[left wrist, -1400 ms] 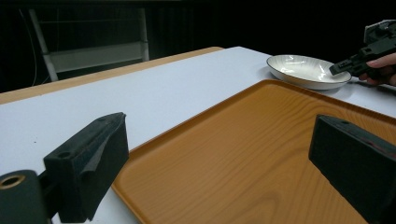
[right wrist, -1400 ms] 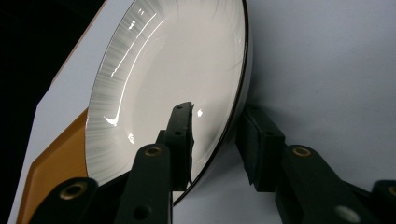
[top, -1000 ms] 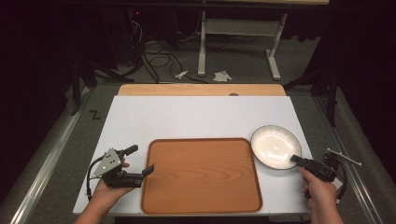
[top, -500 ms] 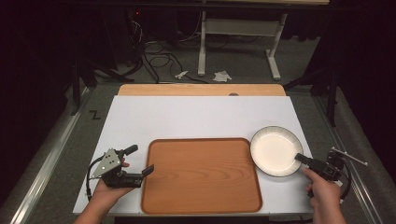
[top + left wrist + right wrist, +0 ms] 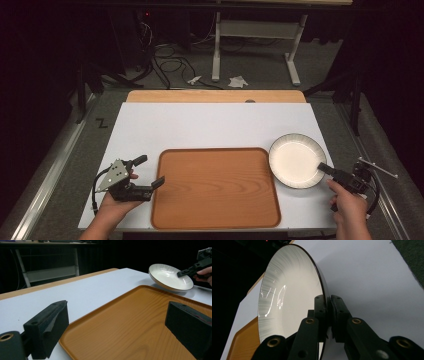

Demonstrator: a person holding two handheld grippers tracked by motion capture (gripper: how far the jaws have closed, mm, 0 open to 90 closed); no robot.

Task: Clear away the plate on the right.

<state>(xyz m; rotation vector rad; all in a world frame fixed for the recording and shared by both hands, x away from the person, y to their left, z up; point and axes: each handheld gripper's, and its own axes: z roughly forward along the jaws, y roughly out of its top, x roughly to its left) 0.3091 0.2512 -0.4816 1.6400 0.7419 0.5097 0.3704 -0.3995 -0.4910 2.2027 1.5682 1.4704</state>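
While its rim sits pinched, the plate [image 5: 287, 297] (tilted) fills the right claw [image 5: 327, 306].

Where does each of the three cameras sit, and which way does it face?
High view: above the table's near side, facing forward and down; both hands, left gripper, right gripper.
Left gripper view: between open jaws, facing across the tray.
Right gripper view: along jaws shut on the plate rim.
Shared: plate and tray.

On the white bench [image 5: 215, 125], the right gripper [image 5: 326, 169] grips the near right rim of the white plate [image 5: 295, 160]. The left gripper [image 5: 150, 172], fingers apart, rests beside the wooden tray [image 5: 215, 187].
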